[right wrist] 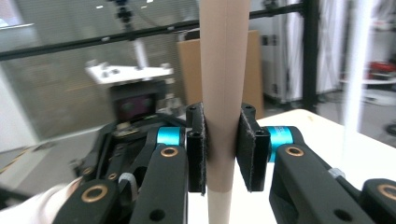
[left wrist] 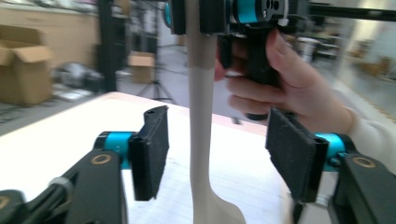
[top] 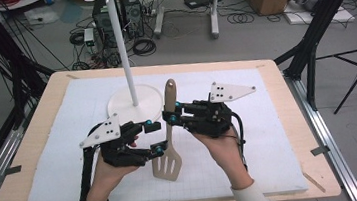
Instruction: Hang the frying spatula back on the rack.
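No legible text, label, brand or number on anything here

ahead: white hook stand point(top: 126, 55) with round base point(top: 134, 105) rises mid-mat, blocks forward reach | centre: spatula point(top: 168, 131) held upright by right gripper point(top: 171, 117), its neck between the wide-apart jaws of left gripper point(top: 154, 138), untouched | sides: white mat point(top: 281, 140) bare left and right, free passage

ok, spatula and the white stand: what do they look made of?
Spatula: likely plastic or silicone, matte beige, two-tone handle, seamless moulded look; wood unlikely, no grain visible. White stand: probably painted metal or plastic, smooth uniform white pole and round base; can't tell which. Right gripper clamps the handle.
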Tool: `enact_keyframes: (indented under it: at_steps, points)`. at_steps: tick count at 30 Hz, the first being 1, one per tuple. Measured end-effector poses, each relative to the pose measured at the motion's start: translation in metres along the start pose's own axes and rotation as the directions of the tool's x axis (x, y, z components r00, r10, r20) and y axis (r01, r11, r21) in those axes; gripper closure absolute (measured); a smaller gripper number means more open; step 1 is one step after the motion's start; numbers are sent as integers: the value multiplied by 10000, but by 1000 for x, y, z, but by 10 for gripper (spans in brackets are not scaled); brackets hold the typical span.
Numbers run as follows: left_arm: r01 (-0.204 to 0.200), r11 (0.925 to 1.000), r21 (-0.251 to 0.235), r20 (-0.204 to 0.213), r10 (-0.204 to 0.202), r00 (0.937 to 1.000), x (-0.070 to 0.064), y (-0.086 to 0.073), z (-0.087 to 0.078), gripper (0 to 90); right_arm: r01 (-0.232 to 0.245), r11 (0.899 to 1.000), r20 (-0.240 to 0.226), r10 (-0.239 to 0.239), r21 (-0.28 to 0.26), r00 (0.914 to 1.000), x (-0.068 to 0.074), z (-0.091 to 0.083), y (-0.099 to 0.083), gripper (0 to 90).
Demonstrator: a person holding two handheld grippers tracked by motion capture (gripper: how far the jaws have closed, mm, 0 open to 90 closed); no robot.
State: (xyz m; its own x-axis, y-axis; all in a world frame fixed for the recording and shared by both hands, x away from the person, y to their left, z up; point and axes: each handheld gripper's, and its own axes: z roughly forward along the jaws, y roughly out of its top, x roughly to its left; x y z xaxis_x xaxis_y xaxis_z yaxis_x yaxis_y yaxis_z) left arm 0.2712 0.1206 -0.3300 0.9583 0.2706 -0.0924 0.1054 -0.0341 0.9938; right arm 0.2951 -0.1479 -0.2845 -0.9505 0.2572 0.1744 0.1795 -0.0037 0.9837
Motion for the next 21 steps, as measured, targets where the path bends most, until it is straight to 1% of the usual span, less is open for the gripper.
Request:
enact_keyframes:
  at_steps: [1, 2, 3, 4, 6, 7, 8, 10, 11, 12, 13, 15, 17, 18, 19, 21]
  points:
    - [-47, 9999, 112, 203, 44, 9998, 1, 0, 0, 380, 109, 9999, -229, -108, 29, 9997, 0, 1, 1, 755]
    - [-151, 9997, 166, 316, 146, 9994, 2, 1, 0, 373, 133, 9999, -459, -130, 45, 9989, 1, 1, 1, 755]
    - [-192, 9997, 162, 516, 183, 9985, 4, 1, 0, 375, 250, 9997, -677, -247, 39, 9974, 2, 1, 1, 755]
    - [-236, 9996, 149, 802, 223, 9965, 5, 1, 0, 383, 300, 9995, -862, -294, 60, 9958, 3, 2, 2, 755]
    - [-299, 9995, 61, 1366, 287, 9902, 8, 1, 1, 409, 386, 9992, -1272, -365, 142, 9912, 4, 3, 3, 755]
    - [-275, 9996, 39, 1540, 265, 9877, 9, 1, 1, 419, 401, 9989, -1436, -365, 225, 9890, 5, 3, 3, 755]
    - [-261, 9997, 2, 1821, 256, 9830, 11, 2, 2, 425, 448, 9987, -1535, -406, 239, 9873, 5, 3, 4, 755]
    - [-269, 9996, -48, 2090, 273, 9775, 11, 3, 3, 449, 516, 9984, -1743, -467, 236, 9836, 6, 4, 4, 755]
    - [-275, 9996, -24, 2204, 273, 9750, 12, 3, 4, 462, 466, 9987, -1822, -416, 228, 9824, 6, 4, 4, 754]
    - [-292, 9996, 5, 2307, 283, 9726, 12, 4, 5, 478, 517, 9984, -1920, -465, 226, 9803, 6, 3, 4, 754]
    - [-372, 9993, 48, 2385, 350, 9705, 12, 4, 5, 499, 514, 9984, -2007, -457, 233, 9786, 6, 3, 4, 754]
    - [-429, 9990, 117, 2480, 386, 9680, 12, 5, 7, 541, 595, 9979, -2197, -528, 237, 9741, 7, 3, 5, 754]
    - [-533, 9984, 172, 2585, 471, 9649, 11, 6, 8, 577, 654, 9976, -2281, -583, 234, 9719, 7, 3, 5, 754]
    - [-597, 9979, 235, 2554, 517, 9654, 11, 6, 9, 596, 683, 9974, -2282, -609, 249, 9717, 7, 3, 5, 754]
    - [-616, 9978, 243, 2578, 533, 9647, 11, 6, 10, 620, 703, 9971, -2343, -615, 292, 9702, 7, 3, 5, 754]
    - [-647, 9976, 239, 2610, 563, 9637, 11, 6, 10, 652, 732, 9969, -2346, -642, 297, 9700, 7, 3, 5, 754]
